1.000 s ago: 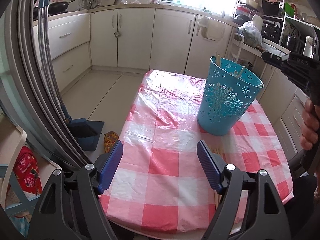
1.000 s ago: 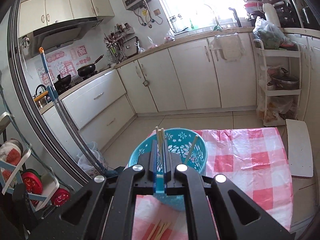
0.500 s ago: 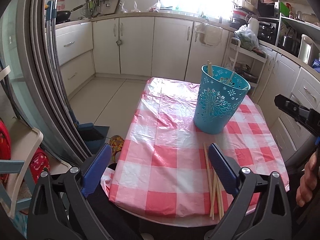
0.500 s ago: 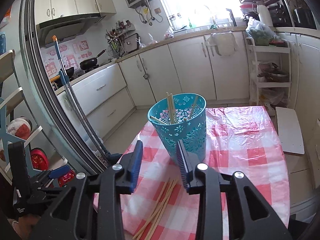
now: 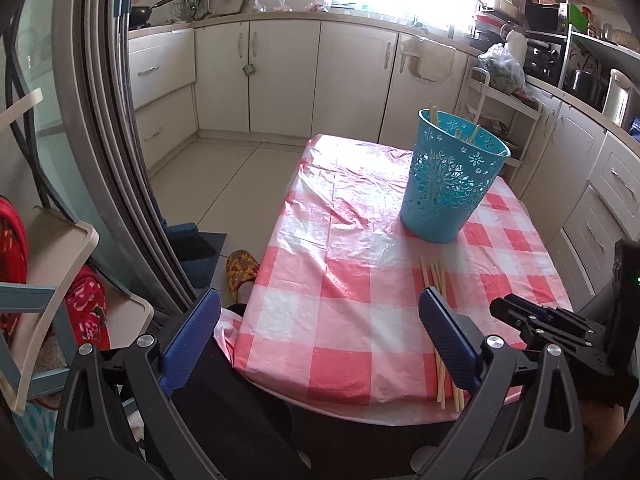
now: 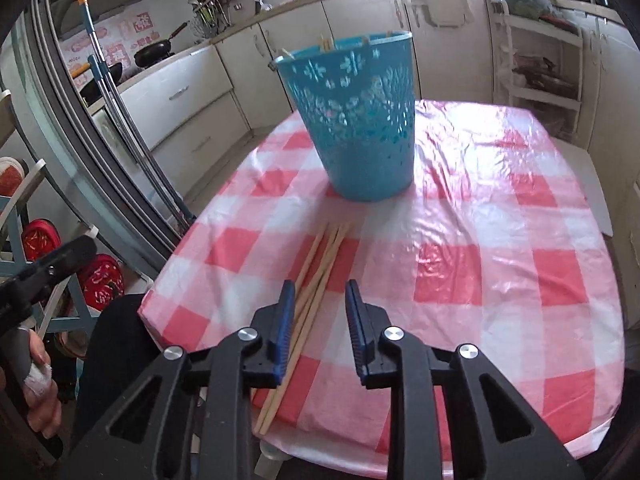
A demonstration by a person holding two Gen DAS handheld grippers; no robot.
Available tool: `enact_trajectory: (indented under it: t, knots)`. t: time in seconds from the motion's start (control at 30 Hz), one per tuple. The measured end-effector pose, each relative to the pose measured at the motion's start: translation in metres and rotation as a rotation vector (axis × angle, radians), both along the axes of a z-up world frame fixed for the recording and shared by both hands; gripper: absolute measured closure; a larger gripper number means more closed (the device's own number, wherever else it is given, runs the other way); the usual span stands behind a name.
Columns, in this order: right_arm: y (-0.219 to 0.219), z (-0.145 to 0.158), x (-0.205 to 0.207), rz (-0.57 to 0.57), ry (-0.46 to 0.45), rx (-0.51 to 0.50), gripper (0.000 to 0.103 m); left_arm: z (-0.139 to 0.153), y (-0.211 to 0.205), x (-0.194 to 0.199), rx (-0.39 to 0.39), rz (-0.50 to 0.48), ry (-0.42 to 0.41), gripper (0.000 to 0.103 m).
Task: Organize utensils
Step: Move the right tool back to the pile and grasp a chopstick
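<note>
Both hand-held grippers are empty right now. The right hand-held gripper (image 6: 316, 316) sits low over the near edge of the worktop (image 6: 500, 240), jaws spread a bit, with the loose chopsticks (image 6: 320, 256) lying just under and beside its left pad. The left hand-held gripper (image 5: 320, 336) is spread wide, off the near-left corner of the checkered cloth. The blue basket (image 5: 452, 184) stands upright further back on the worktop, a few chopsticks poking out of it.

Chopsticks (image 6: 320, 264) lie on the table (image 6: 500, 280) before the basket (image 6: 360, 120).
</note>
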State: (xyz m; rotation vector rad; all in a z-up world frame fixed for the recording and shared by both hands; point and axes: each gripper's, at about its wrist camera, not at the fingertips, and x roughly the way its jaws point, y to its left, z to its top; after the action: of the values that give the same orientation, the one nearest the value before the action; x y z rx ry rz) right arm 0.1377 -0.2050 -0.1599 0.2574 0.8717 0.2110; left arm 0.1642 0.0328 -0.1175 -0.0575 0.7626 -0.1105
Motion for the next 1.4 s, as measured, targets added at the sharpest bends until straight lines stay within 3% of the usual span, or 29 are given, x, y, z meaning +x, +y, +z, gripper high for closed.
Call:
enact_trajectory:
  t: [0.3,0.63,0.8,1.23,1.4]
  knots:
    - [0.012,-0.033,0.036,-0.025,0.078,-0.042,0.081,-0.018,0.010,0.008,-0.013,0.025,0.051,0.008]
    - [0.009,-0.041,0.067,-0.029,0.122,0.030,0.081,-0.032,0.003,0.016,-0.006,0.014,0.091,0.008]
    - [-0.002,-0.047,0.070,-0.037,0.139,0.111,0.095,-0.035,0.001,0.018,0.005,0.012,0.101,0.008]
    - [-0.031,-0.031,0.055,-0.043,0.082,0.043,0.097,-0.043,-0.028,0.028,0.054,-0.041,0.126,0.008]
    - [-0.042,-0.037,0.048,-0.056,0.105,-0.009,0.097,-0.053,-0.054,0.045,0.059,-0.094,0.163,0.008]
